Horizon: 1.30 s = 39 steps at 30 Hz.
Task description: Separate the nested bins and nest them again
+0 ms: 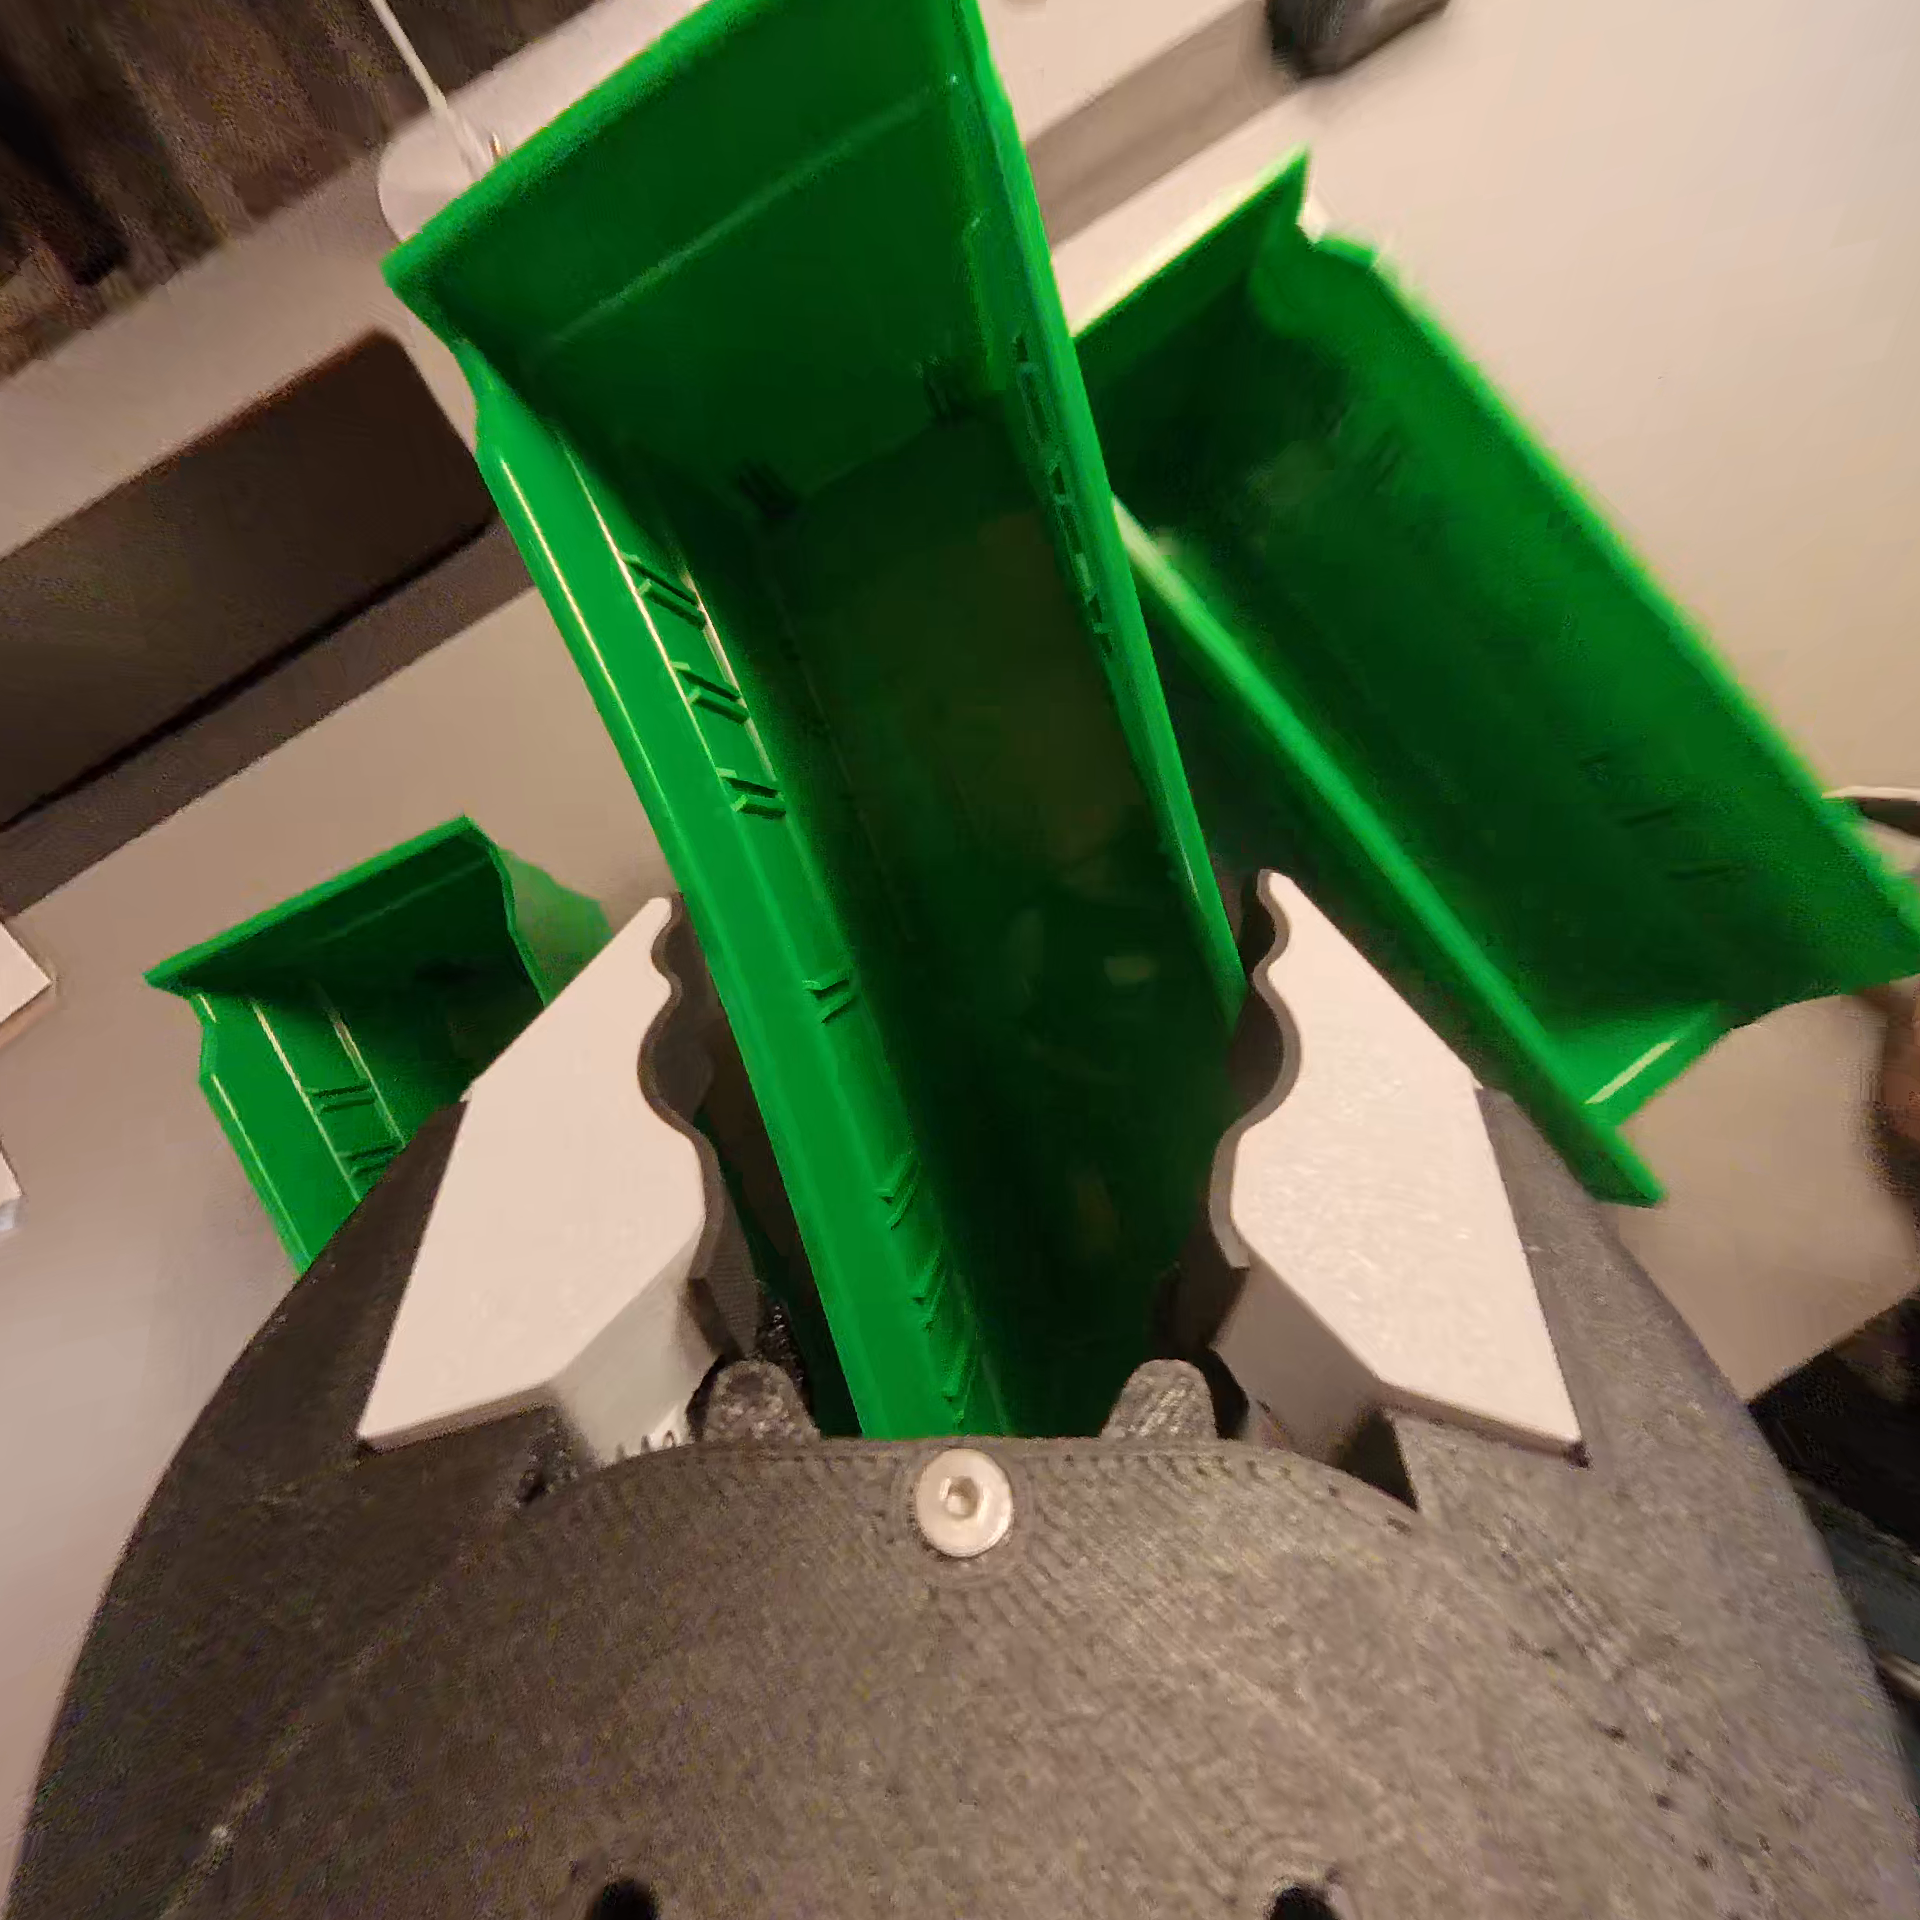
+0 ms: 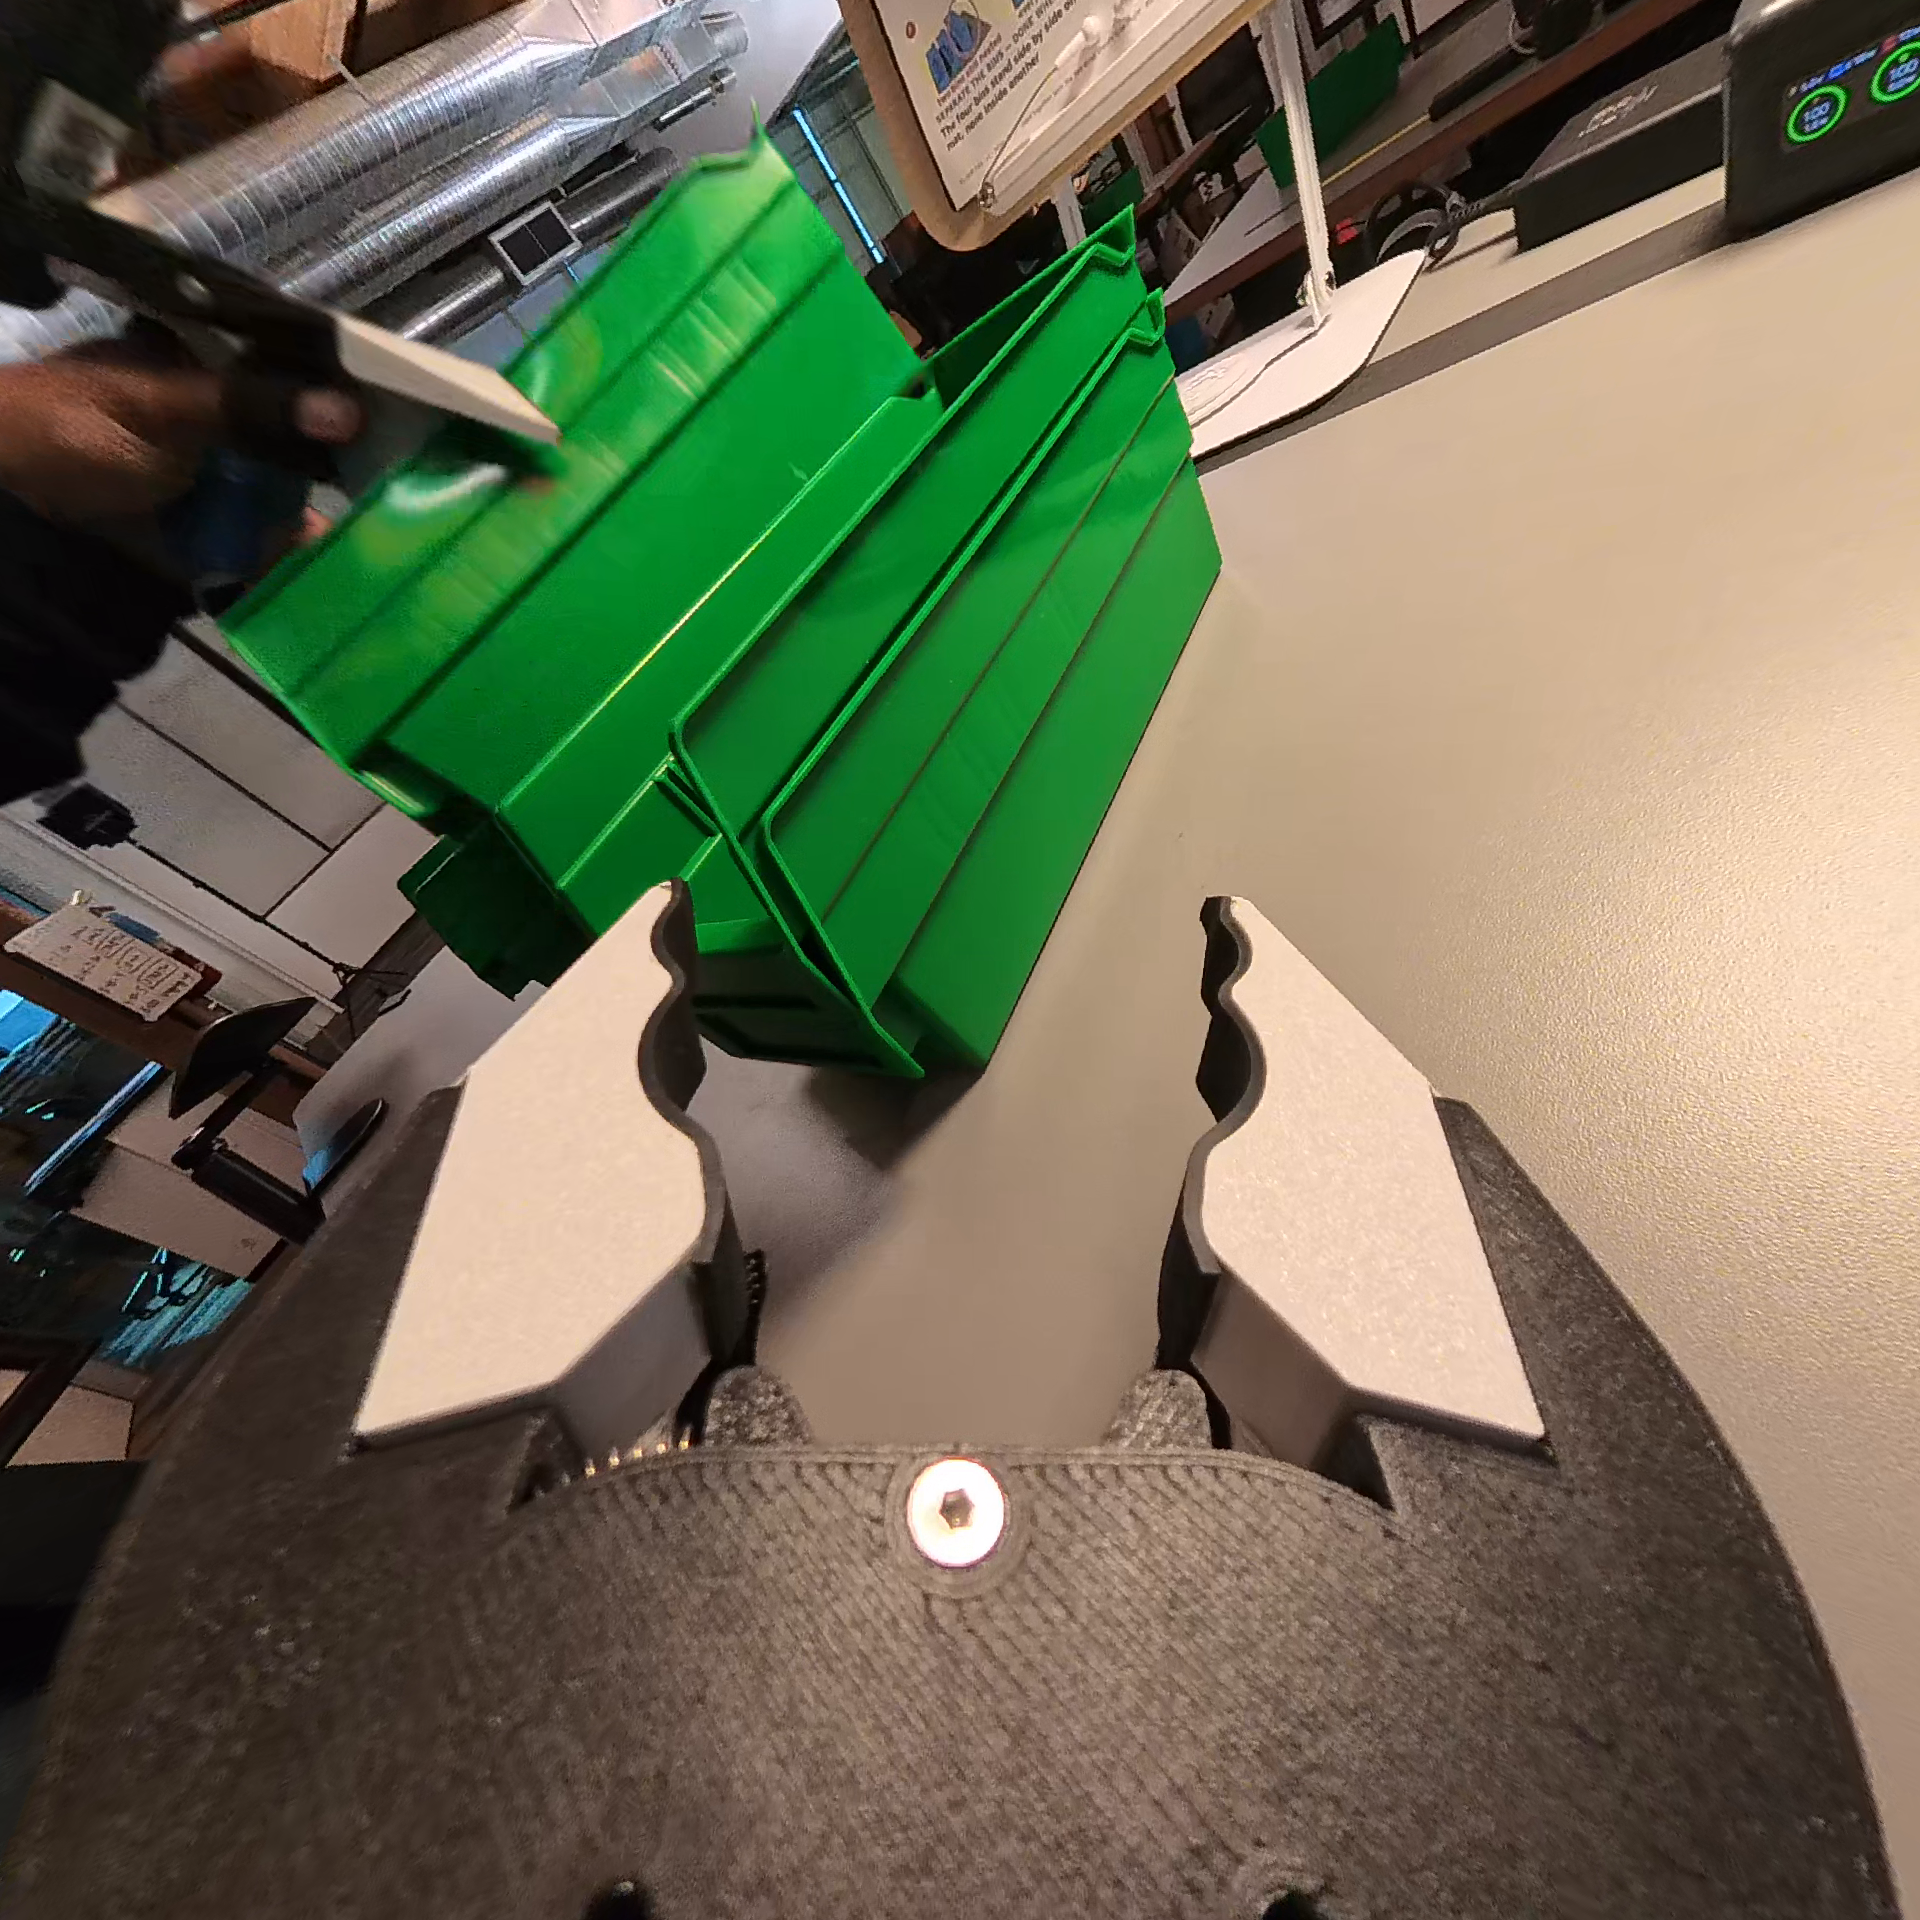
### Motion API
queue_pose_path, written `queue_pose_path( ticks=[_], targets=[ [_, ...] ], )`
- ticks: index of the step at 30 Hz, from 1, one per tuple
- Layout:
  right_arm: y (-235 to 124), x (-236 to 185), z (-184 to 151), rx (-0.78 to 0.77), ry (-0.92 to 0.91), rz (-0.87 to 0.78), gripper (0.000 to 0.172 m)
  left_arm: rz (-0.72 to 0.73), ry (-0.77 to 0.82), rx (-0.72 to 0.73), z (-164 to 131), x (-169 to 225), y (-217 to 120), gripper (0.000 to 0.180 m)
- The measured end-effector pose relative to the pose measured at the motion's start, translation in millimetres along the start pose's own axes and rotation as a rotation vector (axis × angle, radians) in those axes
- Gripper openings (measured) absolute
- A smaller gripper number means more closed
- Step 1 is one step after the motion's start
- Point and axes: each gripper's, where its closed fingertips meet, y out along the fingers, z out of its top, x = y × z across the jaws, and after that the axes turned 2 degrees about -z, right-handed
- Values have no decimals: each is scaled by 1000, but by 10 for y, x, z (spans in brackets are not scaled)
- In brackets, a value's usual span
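Left claw on one green bin, right claw spread over bare desk.
Left claw (image 1: 961, 997) straddles a long green bin (image 1: 831, 582), pads at both side walls; whether they press it, cannot tell. A second bin (image 1: 1455, 665) sits tilted to its right, a third (image 1: 343, 1039) near left. Right claw (image 2: 951, 997) holds nothing; nested bins (image 2: 935, 665) lie just beyond it on the grey desk (image 2: 1558, 727).
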Motion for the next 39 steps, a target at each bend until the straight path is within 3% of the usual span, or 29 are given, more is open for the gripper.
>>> queue_pose_path(
  ticks=[7, 11, 15, 24, 39],
  targets=[
    [-8, -9, 8, 6, 1, 8, 98, -160, -49, 131, 571, 624, -361, 102],
    [-14, -13, 17, 10, 6, 14, 98, -288, -152, 136, 603, 1007, -188, 101],
    [-17, -19, 19, 12, 8, 20, 98, -346, -254, 127, 441, 1251, 161, 102],
    [-40, -35, 42, 22, 32, 50, 98, -203, -373, 185, 356, 1120, 343, 114],
    [-54, -47, 35, 22, 32, 54, 98, 23, -122, 133, 453, 1174, 550, 120]
  ],
)
